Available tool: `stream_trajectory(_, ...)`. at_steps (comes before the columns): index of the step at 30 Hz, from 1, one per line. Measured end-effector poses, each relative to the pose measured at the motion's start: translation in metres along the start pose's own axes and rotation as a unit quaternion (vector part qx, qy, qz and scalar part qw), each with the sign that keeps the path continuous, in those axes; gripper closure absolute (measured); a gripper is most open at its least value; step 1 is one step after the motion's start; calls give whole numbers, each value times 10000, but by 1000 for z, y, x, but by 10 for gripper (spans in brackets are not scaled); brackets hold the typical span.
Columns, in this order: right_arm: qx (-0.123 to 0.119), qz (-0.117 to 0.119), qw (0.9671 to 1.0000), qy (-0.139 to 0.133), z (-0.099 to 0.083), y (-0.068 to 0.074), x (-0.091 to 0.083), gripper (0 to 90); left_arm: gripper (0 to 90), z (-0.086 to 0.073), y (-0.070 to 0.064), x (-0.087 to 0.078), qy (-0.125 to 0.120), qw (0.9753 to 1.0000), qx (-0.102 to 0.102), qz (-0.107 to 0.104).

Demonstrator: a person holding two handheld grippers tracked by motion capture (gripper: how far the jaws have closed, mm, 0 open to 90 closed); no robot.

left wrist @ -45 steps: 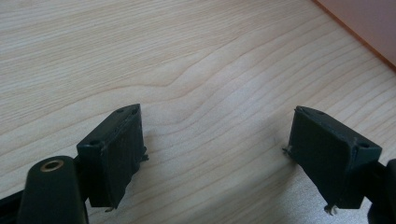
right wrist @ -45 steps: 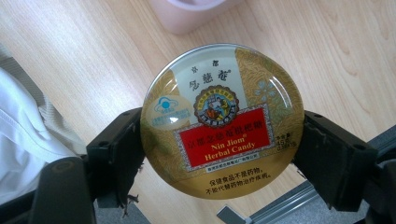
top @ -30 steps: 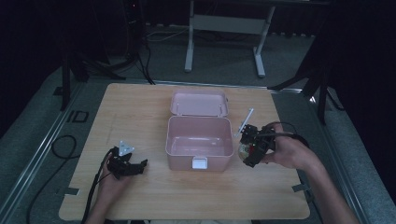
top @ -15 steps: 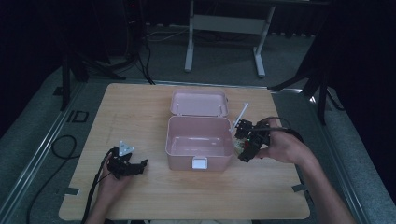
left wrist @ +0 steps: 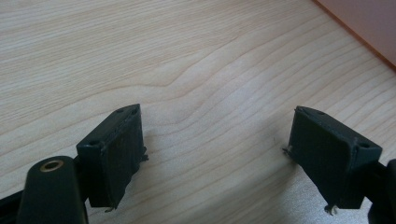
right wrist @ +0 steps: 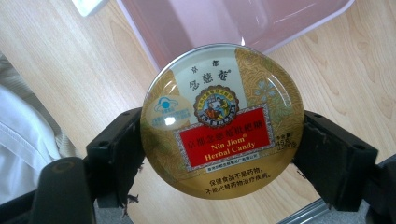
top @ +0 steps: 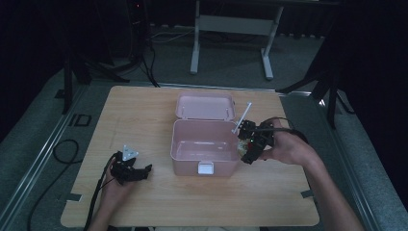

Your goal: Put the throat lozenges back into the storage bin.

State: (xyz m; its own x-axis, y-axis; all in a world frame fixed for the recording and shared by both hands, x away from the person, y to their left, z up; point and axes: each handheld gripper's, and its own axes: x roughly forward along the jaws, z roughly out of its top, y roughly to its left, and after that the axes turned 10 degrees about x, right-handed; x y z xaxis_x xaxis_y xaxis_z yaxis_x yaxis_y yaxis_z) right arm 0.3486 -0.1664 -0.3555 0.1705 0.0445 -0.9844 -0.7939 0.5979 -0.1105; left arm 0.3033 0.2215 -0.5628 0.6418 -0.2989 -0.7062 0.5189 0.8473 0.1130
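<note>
A round gold candy tin [right wrist: 223, 122] with a red label is clamped between the jaws of my right gripper [right wrist: 219, 154]. In the high view that gripper [top: 251, 143] hangs at the right rim of an open pink box [top: 204, 144], whose lid [top: 205, 106] lies back flat behind it. The box's inside looks bare, and its pink wall [right wrist: 243, 23] lies just beyond the tin. My left gripper [top: 131, 169] rests low on the table left of the box, its jaws [left wrist: 219, 154] wide apart over bare wood with nothing between them.
The wooden table [top: 144, 110] carries a white stick-like object [top: 243, 115] that leans by the box's right rear corner. A white latch [top: 205, 168] sits on the box's front wall. Cables trail off the table's left edge. A metal stand [top: 231, 29] is on the floor behind.
My right gripper has carried the tin leftward, from beside the box to its right rim. The left gripper has stayed put.
</note>
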Motion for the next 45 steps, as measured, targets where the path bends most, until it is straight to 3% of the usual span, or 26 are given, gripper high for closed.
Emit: stream_trajectory(45,-163,78,9998,2,38,13,6,204,179,0,0,0,10,10000,12,-11)
